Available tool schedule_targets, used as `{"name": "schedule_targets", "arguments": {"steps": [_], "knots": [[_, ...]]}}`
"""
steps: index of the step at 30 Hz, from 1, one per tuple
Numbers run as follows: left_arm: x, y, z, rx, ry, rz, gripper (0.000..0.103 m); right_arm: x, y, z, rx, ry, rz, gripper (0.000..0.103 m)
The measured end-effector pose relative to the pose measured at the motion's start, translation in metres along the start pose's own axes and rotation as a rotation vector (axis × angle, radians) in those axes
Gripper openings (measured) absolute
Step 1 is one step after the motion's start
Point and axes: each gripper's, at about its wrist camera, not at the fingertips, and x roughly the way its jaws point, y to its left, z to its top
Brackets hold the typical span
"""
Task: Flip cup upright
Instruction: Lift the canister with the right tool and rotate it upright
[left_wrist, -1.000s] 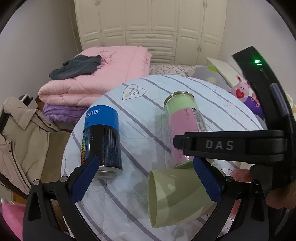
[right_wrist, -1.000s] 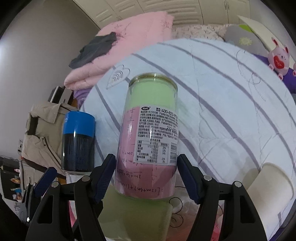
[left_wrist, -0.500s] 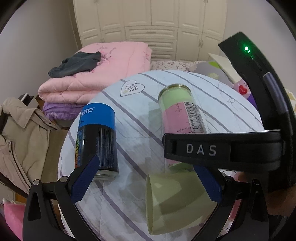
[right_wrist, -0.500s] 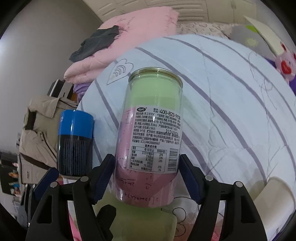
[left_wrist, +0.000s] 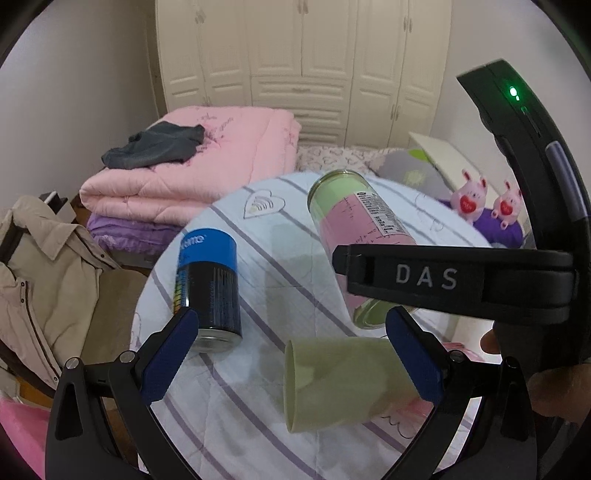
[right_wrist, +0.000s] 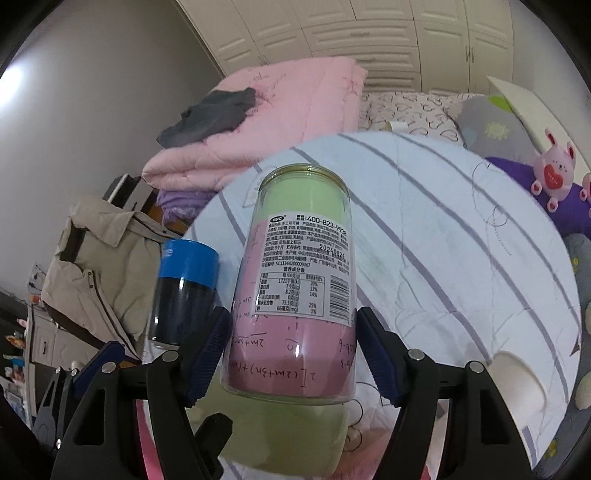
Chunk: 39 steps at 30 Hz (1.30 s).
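Striped tablecloth (left_wrist: 295, 266), cup (left_wrist: 332, 380) base hidden.

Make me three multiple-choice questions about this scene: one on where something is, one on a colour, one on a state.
1. Where is the green cup?
A) between the fingers of the left gripper
B) on the floor
C) on a shelf

2. What colour is the top band of the can?
A) red
B) blue
C) yellow

3. How does the green cup rest?
A) upright
B) on its side
C) mouth down

Answers:
1 A, as the left wrist view shows it on the striped cloth between the two spread fingers.
2 B, as a blue band wraps the top above the black body.
3 B, as its open mouth faces sideways.
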Motion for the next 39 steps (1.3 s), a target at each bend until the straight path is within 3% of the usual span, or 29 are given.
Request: {"name": "schedule_targets", "arguments": {"steps": [8, 14, 19, 32, 39], "knots": [[-0.049, -0.005, -0.019, 0.020, -0.040, -0.044, 0.102, -0.049, 0.010, -0.025, -0.022, -0.058, 0.005, 0.071], [-0.083, -0.010, -0.056, 0.062, -0.059, -0.115, 0.103, -0.094, 0.013, -0.072, -0.022, -0.122, -0.019, 0.071], [-0.102, -0.011, -0.091, 0.097, -0.068, -0.115, 0.103, -0.116, 0.008, -0.117, -0.001, -0.149, -0.039, 0.071], [-0.119, -0.005, -0.156, 0.139, -0.042, -0.070, 0.103, -0.104, -0.006, -0.216, 0.057, -0.072, 0.001, 0.071], [-0.111, -0.012, -0.171, 0.192, -0.020, -0.071, 0.103, -0.097, -0.014, -0.240, 0.115, -0.054, 0.010, 0.071]]}}
